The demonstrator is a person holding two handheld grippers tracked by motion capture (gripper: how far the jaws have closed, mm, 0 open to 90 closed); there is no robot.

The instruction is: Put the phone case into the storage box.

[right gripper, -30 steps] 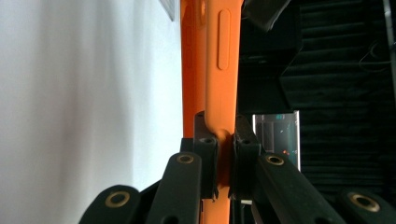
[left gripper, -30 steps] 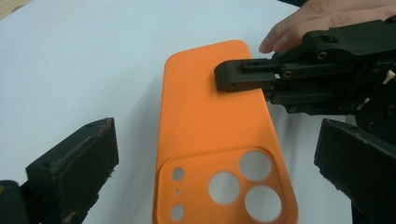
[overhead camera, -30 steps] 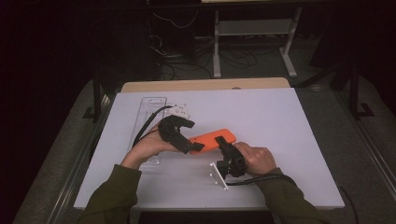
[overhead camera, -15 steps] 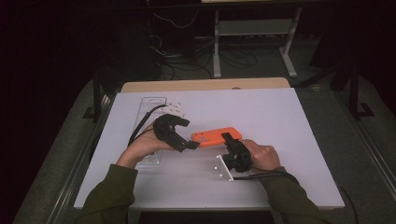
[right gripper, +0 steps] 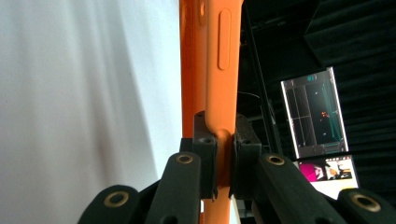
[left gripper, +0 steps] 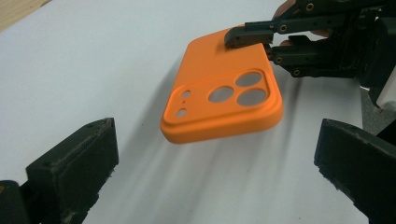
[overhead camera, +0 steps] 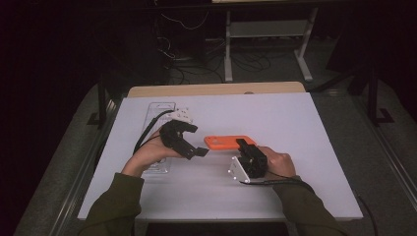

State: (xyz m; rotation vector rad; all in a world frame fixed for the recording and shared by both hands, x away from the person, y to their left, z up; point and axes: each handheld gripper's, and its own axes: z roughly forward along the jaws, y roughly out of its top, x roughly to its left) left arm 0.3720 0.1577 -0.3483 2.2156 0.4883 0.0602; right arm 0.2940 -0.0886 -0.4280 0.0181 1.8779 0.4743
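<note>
The orange phone case (left gripper: 224, 95) hangs just above the white bench (overhead camera: 295, 128), near its middle, lifted clear so that a shadow falls beneath it. The right hand-held gripper (right gripper: 223, 156) is clenched on one short end of the case, pads pressing its front and back faces, which leaves the end with the camera cut-outs free and pointing towards the other hand. The left hand-held gripper (overhead camera: 199, 151) sits just beside that free end with its jaws spread wide and nothing between them, seemingly lined up to take the case or steady it for a handover. Farther left on the bench lies a clear plastic tray (overhead camera: 158, 109), partly under the left hand (overhead camera: 152, 155).
</note>
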